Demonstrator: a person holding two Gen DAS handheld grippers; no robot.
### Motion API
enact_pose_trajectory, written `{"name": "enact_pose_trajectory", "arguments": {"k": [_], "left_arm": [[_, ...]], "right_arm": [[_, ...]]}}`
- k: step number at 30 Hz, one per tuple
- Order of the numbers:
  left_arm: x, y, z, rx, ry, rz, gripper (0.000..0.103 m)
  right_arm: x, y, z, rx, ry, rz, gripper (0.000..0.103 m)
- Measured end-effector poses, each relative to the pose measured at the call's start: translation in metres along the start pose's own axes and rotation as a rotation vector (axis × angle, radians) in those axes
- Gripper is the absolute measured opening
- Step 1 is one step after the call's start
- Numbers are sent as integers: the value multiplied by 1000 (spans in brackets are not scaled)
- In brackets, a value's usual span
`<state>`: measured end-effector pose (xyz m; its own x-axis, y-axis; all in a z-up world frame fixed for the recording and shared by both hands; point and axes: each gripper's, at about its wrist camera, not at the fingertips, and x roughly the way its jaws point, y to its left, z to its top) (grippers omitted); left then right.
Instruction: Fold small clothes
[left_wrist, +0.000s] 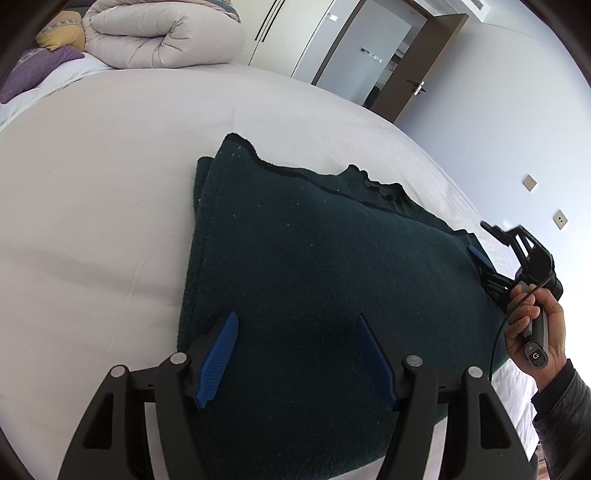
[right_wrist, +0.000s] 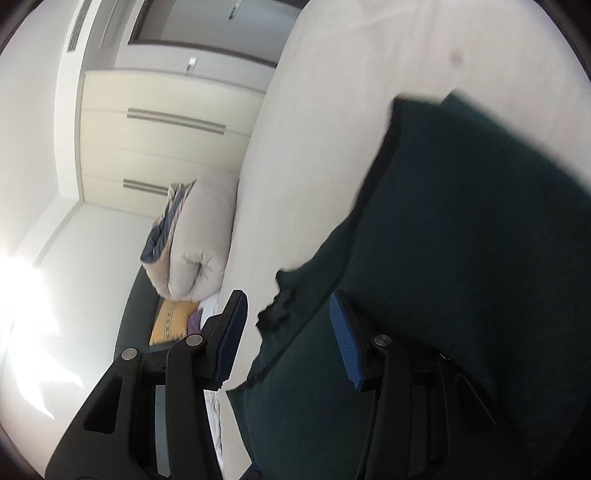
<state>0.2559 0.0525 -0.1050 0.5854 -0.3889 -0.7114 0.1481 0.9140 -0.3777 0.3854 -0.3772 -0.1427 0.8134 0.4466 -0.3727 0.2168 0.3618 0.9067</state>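
Left wrist view low over sweater (left_wrist: 314, 266), right wrist view tilted sideways, close, both sharing bed (left_wrist: 110, 184)

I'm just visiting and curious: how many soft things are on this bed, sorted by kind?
Dark green garment: 1
Rolled beige duvet: 1
Pillows, one yellow and one purple: 2
Total: 4

Soft, even daylight fills the left wrist view, which is sharp, with only faint shadows on the white bed (left_wrist: 110, 184). The right wrist view is smeared by motion blur, and strong glare washes out its left edge. Both pictures bend heavily toward dark, rounded corners.
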Motion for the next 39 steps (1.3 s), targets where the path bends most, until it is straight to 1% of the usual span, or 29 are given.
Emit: {"name": "enact_pose_trajectory", "arguments": {"k": [1, 2, 3, 4, 5, 7, 8, 9, 10, 12, 14, 15, 16, 17, 18, 19, 20, 22, 23, 25, 26, 27, 28, 29, 30, 32, 33, 37, 39], "left_arm": [[0, 1, 0, -4, -1, -3, 68], [0, 1, 0, -10, -2, -8, 68], [1, 2, 1, -18, -3, -12, 68], [1, 3, 1, -28, -5, -19, 68], [1, 5, 1, -40, -7, -28, 68], [1, 7, 2, -61, -12, -46, 68], [0, 8, 2, -70, -15, -52, 68], [-1, 8, 2, -78, -19, -57, 68], [-1, 8, 2, -83, -23, -60, 68], [-3, 8, 3, -91, -35, -64, 69], [-4, 8, 3, -98, -45, -66, 68], [-5, 9, 4, -104, -53, -65, 68], [-7, 10, 5, -108, -62, -62, 69], [-9, 10, 7, -109, -69, -55, 71], [-12, 12, 6, -111, -76, -48, 73], [-13, 14, 7, -119, -83, -45, 73], [-13, 16, 8, -129, -84, -49, 74], [-11, 20, 9, -149, -76, -59, 74], [-12, 21, 9, -152, -76, -60, 74], [-13, 19, 9, -142, -79, -55, 74], [-13, 18, 9, -137, -81, -51, 74], [-13, 17, 9, -138, -80, -53, 74], [-12, 17, 8, -136, -79, -52, 74], [-12, 18, 7, -134, -79, -50, 74], [-11, 18, 7, -133, -80, -49, 74], [-11, 18, 7, -134, -80, -51, 74], [-11, 18, 7, -132, -81, -50, 74], [-12, 20, 5, -131, -81, -49, 74], [-13, 20, 5, -130, -82, -46, 74]], "right_arm": [[-11, -12, 11, 27, -31, 9, 39], [-26, -23, 18, 50, -59, 17, 31], [-39, -31, 23, 63, -82, 20, 29], [-52, -38, 25, 68, -108, 16, 29], [-68, -44, 26, 61, -144, -35, 29], [-90, -65, 24, 81, -182, -39, 29], [-104, -74, 23, 106, -194, -30, 26], [-112, -77, 20, 117, -207, -17, 27], [-122, -75, 15, 104, -223, -28, 29], [-129, -64, 3, 77, -233, -58, 30], [-131, -47, -6, 52, -219, -21, 30], [-124, -34, -10, 20, -208, -13, 31], [-117, -19, -15, -26, -189, -27, 32], [-109, -3, -19, -84, -166, -67, 38], [-102, 11, -22, -137, -147, -129, 48], [-95, 22, -23, -189, -136, -205, 48], [-93, 30, -23, -254, -132, -307, 48], [-95, 41, -25, -374, -162, -498, 48], [-97, 40, -27, -401, -161, -555, 48], [-118, 19, -26, -398, -108, -565, 48], [-123, 10, -29, -387, -78, -577, 48], [-133, -2, -32, -378, -58, -579, 46], [-139, -9, -36, -370, -42, -563, 46], [-160, -20, -37, -369, -36, -544, 45], [-165, -24, -41, -376, -29, -535, 42], [-167, -25, -50, -412, -6, -531, 37], [-174, -29, -52, -427, 6, -520, 35], [-184, -15, -58, -512, -3, -539, 35], [-178, -8, -55, -540, -6, -561, 35]]}}
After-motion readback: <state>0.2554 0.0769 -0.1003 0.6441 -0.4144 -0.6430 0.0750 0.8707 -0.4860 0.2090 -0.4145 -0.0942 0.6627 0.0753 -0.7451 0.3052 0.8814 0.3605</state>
